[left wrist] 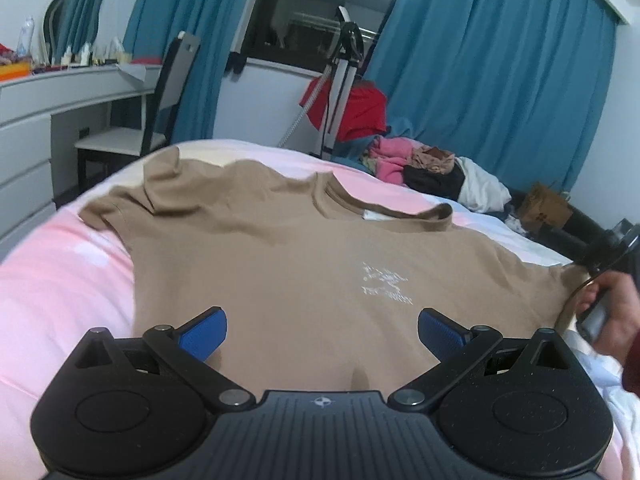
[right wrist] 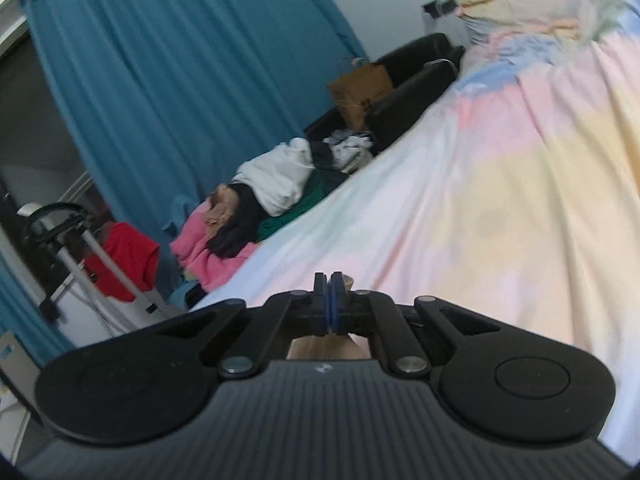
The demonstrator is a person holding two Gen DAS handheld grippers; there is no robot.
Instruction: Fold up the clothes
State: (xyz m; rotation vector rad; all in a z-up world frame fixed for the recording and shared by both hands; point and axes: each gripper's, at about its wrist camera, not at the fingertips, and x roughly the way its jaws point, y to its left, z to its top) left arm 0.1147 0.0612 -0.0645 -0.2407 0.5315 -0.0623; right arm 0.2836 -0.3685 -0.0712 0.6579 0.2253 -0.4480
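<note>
Tan t-shirt (left wrist: 304,264) lies spread on pastel bed cover (left wrist: 60,280). Left gripper (left wrist: 322,330) gapes wide above the hem; right gripper (right wrist: 333,300) pinches the shirt's sleeve edge.

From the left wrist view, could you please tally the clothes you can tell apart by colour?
Tan: 2, the T-shirt on the bed and a piece on the pile
Red: 1
Pink: 1
Black: 1
White: 1
Total: 6; more may be buried in the pile.
</note>
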